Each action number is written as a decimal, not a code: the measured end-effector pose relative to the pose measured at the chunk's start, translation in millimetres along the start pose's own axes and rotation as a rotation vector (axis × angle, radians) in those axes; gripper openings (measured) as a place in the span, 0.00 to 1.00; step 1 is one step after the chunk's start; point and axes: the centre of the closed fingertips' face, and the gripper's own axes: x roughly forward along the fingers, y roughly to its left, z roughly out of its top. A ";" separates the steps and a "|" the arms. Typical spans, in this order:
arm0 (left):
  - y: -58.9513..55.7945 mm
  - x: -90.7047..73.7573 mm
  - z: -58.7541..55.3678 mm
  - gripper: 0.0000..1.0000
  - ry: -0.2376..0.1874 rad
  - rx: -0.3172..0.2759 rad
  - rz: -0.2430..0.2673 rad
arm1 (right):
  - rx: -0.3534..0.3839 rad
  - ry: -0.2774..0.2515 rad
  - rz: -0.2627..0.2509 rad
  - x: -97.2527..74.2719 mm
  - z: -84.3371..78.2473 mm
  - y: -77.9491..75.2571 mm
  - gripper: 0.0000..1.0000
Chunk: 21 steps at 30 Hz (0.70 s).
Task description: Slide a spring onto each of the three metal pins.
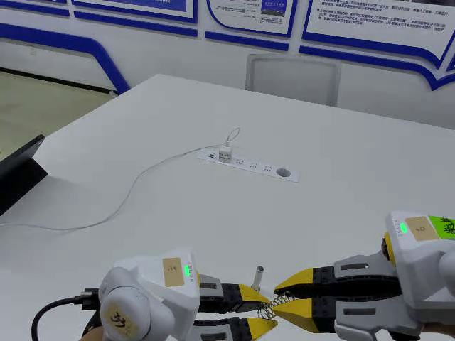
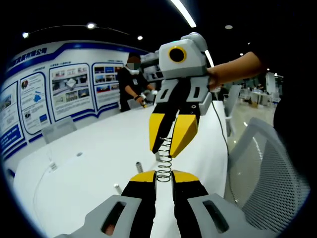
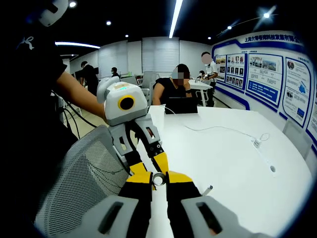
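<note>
Table (image 1: 213, 213) smooth matt white; spring (image 1: 274, 306) bare metal wire; pin (image 1: 257, 275) shiny metal.

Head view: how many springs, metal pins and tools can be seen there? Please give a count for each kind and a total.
Springs: 1, the spring, gripped by both tools.
Metal pins: 1, the metal pin, standing upright on the table.
Tools: 2, the left tool and the right tool.
Total: 4.

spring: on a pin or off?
Off. The spring spans between the left gripper and right gripper, each shut on one end; the upright pin beside them is bare.
</note>
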 end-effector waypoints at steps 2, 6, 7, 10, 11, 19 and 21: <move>2.5 -1.2 -1.2 0.14 0.002 0.001 0.010 | -0.008 0.014 -0.008 1.3 -1.0 -3.2 0.10; 11.9 -7.0 -4.0 0.21 -0.022 -0.032 0.052 | -0.007 0.015 -0.009 0.7 0.7 -7.7 0.10; 14.8 -8.5 -6.1 0.23 -0.017 -0.033 0.066 | -0.009 0.015 -0.012 0.7 1.1 -8.9 0.10; 22.4 -13.1 -14.0 0.29 -0.010 -0.054 0.103 | -0.008 0.021 -0.021 0.2 0.4 -13.8 0.11; 25.8 -15.3 -17.0 0.31 -0.010 -0.067 0.122 | -0.006 0.023 -0.026 0.3 -0.6 -16.5 0.11; 53.9 -34.8 -28.2 0.62 -0.037 -0.110 0.260 | 0.002 0.055 -0.064 0.2 -8.7 -35.1 0.11; 59.1 -38.8 -30.3 0.67 -0.040 -0.117 0.282 | 0.005 0.057 -0.071 -0.3 -9.1 -39.0 0.11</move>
